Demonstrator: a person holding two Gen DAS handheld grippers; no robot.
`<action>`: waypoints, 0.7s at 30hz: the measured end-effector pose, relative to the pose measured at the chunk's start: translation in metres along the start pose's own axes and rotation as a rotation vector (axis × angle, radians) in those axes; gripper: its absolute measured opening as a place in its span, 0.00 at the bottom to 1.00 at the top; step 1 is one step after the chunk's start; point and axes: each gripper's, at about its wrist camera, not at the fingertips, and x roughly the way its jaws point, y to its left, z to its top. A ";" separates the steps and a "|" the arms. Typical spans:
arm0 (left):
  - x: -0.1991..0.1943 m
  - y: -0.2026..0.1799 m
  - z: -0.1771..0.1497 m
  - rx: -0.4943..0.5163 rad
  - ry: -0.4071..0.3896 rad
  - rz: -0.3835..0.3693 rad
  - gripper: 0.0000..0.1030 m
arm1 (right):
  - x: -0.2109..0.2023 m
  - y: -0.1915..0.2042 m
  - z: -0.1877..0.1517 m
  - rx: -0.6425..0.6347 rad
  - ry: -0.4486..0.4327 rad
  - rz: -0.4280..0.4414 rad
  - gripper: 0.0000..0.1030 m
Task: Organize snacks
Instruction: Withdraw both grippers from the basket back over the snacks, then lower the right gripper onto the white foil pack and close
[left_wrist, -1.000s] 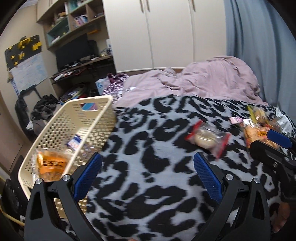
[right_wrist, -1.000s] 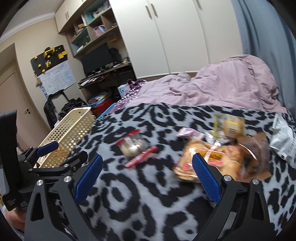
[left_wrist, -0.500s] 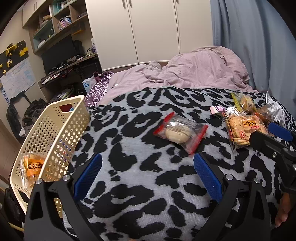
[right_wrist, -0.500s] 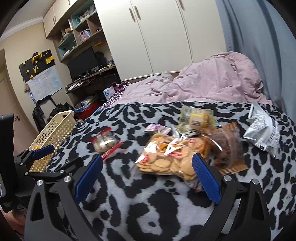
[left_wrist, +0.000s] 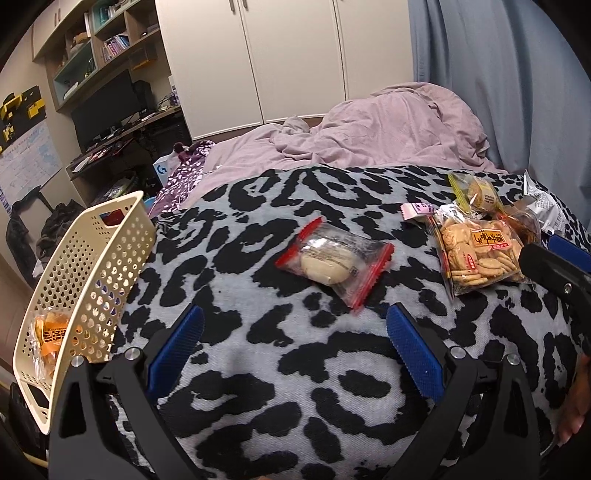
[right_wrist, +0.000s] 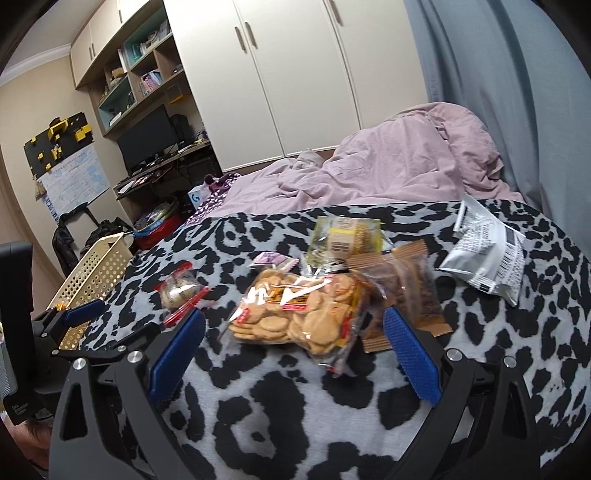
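Observation:
Snacks lie on a leopard-print blanket. A clear red-edged packet with a pale round cake (left_wrist: 334, 260) (right_wrist: 180, 290) sits just beyond my open left gripper (left_wrist: 295, 345). My right gripper (right_wrist: 293, 345) is open, its fingers on either side of the near end of a bag of round crackers (right_wrist: 295, 312) (left_wrist: 478, 254). Behind it lie a brown-edged cookie bag (right_wrist: 404, 290), a yellow-green packet (right_wrist: 345, 238), a small pink sachet (right_wrist: 271, 258) and a white-silver pouch (right_wrist: 485, 251). A cream perforated basket (left_wrist: 86, 273) at the bed's left edge holds an orange snack pack (left_wrist: 50, 334).
A rumpled pink duvet (left_wrist: 369, 136) covers the far half of the bed. Blue curtains (left_wrist: 498, 74) hang on the right, white wardrobe doors (right_wrist: 295, 74) stand behind. A desk with a monitor (left_wrist: 107, 107) and floor clutter lie left. A hand (left_wrist: 576, 402) shows at the right edge.
Both grippers have swung right and come closer to the snacks. The cake packet now lies ahead of the left gripper, the cracker bag between the right gripper's fingers. The basket has slid leftward in view.

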 end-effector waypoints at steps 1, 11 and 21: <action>0.000 -0.001 0.000 0.002 0.000 -0.002 0.98 | 0.000 -0.002 0.000 0.003 0.000 -0.004 0.94; 0.000 -0.021 0.006 0.040 -0.004 -0.029 0.98 | -0.009 -0.024 -0.002 0.031 -0.021 -0.051 0.94; 0.004 -0.049 0.014 0.075 0.008 -0.120 0.98 | -0.020 -0.055 -0.004 0.069 -0.023 -0.147 0.94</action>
